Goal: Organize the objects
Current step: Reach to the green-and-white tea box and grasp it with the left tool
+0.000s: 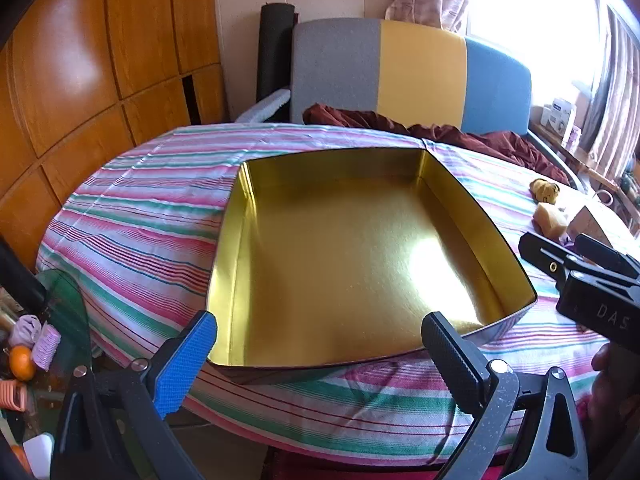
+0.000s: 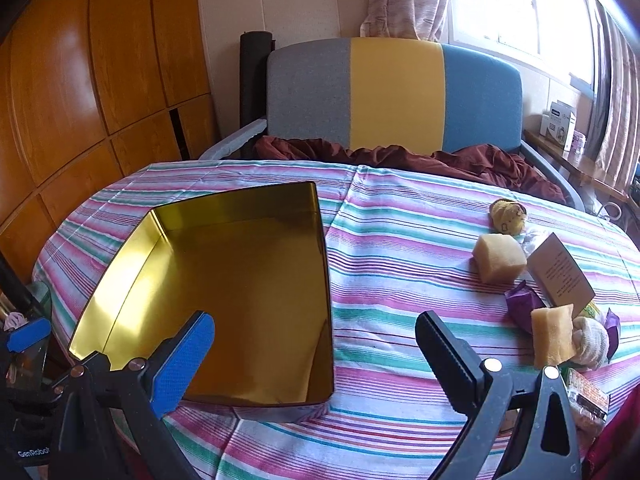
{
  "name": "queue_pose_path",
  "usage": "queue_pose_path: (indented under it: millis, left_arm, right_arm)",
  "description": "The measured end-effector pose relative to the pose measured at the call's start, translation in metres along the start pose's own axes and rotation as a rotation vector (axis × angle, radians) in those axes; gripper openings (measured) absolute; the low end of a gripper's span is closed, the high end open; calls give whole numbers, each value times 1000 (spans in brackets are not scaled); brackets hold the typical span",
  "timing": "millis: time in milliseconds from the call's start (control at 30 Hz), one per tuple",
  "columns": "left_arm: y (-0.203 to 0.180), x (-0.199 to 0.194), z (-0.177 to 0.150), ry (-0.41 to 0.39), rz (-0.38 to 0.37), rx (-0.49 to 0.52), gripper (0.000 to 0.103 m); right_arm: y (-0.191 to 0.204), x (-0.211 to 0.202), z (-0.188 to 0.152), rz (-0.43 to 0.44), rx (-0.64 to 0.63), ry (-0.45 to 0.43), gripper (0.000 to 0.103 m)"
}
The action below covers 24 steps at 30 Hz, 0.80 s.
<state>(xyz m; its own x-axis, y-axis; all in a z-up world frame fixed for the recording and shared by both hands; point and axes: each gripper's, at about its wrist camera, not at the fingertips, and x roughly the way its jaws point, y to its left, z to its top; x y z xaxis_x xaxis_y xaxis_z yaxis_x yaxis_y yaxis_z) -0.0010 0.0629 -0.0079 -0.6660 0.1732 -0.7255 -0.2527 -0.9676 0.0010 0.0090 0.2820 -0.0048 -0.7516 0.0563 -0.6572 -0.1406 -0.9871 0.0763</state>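
An empty gold-lined tin box [image 1: 340, 260] lies open on the striped tablecloth [image 1: 140, 220]. My left gripper [image 1: 320, 360] hovers open just over its near rim with nothing between the fingers. In the right wrist view the tin [image 2: 224, 280] sits at the left, and my right gripper [image 2: 316, 356] is open above the tin's near right corner and the cloth. At the right lie a small yellow plush [image 2: 508, 216], two beige wrapped blocks [image 2: 498, 258] [image 2: 552, 336], a brown card [image 2: 560, 274], a purple wrapper [image 2: 524, 306] and a white knitted item [image 2: 592, 342]. The right gripper [image 1: 554, 242] also shows at the left view's right edge.
A grey, yellow and blue sofa [image 2: 396, 96] with a maroon cloth [image 2: 400, 160] stands behind the table. Wooden cupboards [image 1: 80, 80] line the left. A glass side table with an orange [image 1: 22, 362] is at the lower left. A snack packet [image 2: 588, 396] lies near the table's right front.
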Motion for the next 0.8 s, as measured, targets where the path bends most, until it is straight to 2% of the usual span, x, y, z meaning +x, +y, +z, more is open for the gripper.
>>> queue_pose_path:
  millis: [200,300,467,600,800]
  left_arm:
    - [-9,5,1,20,-36,25,103]
    - [-18,3,6,13,-83,53,103]
    - [-52,-1,15,-11,-182,148,103]
    - [-83,-1,22,17,-312,215,103]
    - [-140,0,29,10,-385,337,103]
  right_arm:
    - [-16,-3,0,-15,31,-2,102]
    - [-35,-9,2,-38,65,-16,102]
    - [-89,-22,6,-110,166,-14,102]
    - [-140,-33,8,-151,240,4,102]
    - [-224,-55,7,-204,384,15,103]
